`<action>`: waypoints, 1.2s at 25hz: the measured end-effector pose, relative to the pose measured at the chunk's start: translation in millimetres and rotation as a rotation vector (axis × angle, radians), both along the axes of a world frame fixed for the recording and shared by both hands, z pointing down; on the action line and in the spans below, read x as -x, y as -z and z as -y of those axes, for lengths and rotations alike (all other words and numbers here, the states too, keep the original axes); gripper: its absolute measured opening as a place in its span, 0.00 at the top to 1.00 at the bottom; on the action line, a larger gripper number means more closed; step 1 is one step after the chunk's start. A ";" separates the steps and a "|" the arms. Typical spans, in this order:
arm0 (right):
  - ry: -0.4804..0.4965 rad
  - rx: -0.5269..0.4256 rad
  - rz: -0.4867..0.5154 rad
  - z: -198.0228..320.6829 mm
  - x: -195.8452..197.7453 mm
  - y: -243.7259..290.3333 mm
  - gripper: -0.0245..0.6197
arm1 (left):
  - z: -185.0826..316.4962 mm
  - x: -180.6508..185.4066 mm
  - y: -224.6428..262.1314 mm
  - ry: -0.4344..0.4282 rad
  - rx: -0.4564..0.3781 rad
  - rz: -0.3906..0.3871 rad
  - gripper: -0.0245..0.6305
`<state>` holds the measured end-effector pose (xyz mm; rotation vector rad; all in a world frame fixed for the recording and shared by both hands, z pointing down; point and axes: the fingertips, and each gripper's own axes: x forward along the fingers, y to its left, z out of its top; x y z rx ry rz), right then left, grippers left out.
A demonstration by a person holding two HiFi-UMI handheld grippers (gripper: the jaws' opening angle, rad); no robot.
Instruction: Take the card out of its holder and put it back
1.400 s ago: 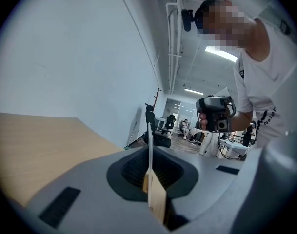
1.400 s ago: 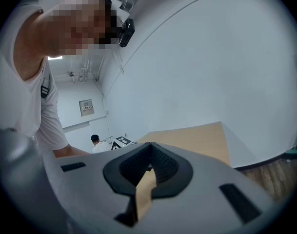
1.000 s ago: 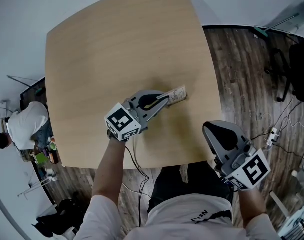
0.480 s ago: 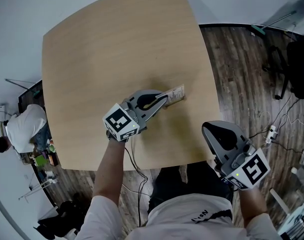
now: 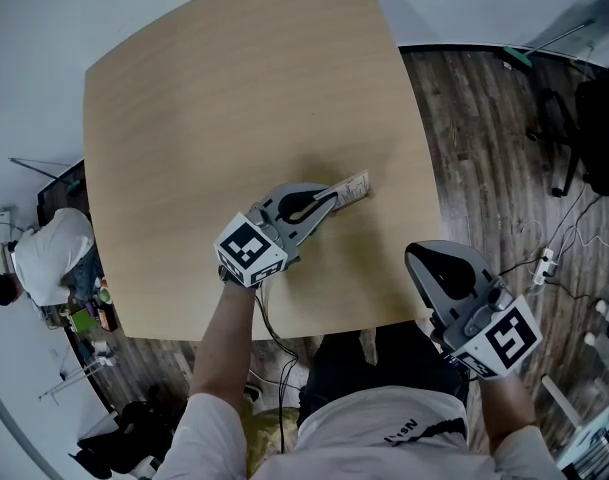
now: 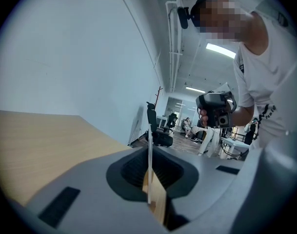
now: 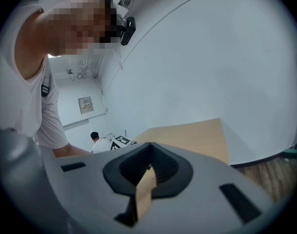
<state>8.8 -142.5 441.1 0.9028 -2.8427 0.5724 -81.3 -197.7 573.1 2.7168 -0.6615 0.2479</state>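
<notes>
A small printed card (image 5: 354, 187) lies on the wooden table (image 5: 214, 98), sticking out from the tip of my left gripper (image 5: 333, 197). That gripper is shut on the card's near end. In the left gripper view the card (image 6: 149, 145) shows edge-on as a thin white strip pinched between the closed jaws of the left gripper (image 6: 149, 155). I cannot tell a separate holder from the card. My right gripper (image 5: 416, 255) hangs beyond the table's near right edge, over the floor. Its jaws are shut with nothing between them, as the right gripper view (image 7: 148, 149) confirms.
The table's near edge (image 5: 314, 326) runs between the two grippers. Dark wood floor (image 5: 484, 138) lies to the right, with cables (image 5: 550, 264) and a black chair (image 5: 596, 128). A seated person (image 5: 46, 258) is at the far left.
The left gripper's marker cube has shifted slightly right and down while its tip stays on the card. The right gripper has not moved.
</notes>
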 end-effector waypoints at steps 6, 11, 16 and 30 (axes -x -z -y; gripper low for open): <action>0.012 0.009 -0.002 -4.2 1.4 -5.9 0.94 | 0.1 2.5 -6.3 0.027 0.012 0.017 0.88; 0.022 0.013 -0.005 -5.6 8.4 -6.5 0.94 | 1.5 7.3 -3.9 0.052 0.005 0.020 0.91; 0.022 0.016 -0.010 -6.1 10.9 -6.1 0.94 | -8.0 5.0 -23.6 0.045 0.017 0.081 0.91; 0.007 -0.011 -0.005 -17.9 17.8 12.3 0.94 | -15.4 25.0 37.5 0.189 -0.014 0.001 0.90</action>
